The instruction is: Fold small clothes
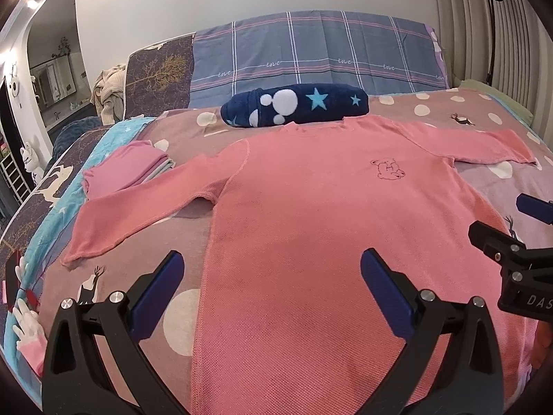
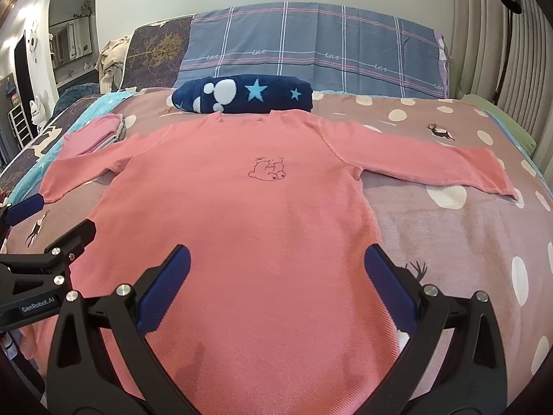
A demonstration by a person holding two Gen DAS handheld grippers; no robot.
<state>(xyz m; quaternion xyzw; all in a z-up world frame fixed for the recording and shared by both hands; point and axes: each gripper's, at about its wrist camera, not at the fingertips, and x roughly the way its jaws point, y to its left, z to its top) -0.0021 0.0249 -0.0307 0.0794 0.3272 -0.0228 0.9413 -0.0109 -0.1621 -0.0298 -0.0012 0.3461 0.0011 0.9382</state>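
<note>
One pink shirt (image 2: pixel 242 207) lies flat; collar away, sleeves spread sideways.

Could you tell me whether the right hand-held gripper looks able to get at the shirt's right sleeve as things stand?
Probably yes: the right hand-held gripper is open, and the right sleeve lies flat on the bedspread with nothing on it.

Pink long-sleeved top (image 2: pixel 242 214) flat, sleeves spread

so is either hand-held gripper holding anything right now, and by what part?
Nothing is held. The left hand-held gripper and right hand-held gripper are both open above the pink shirt, which lies flat on the bed, sleeves spread.
</note>
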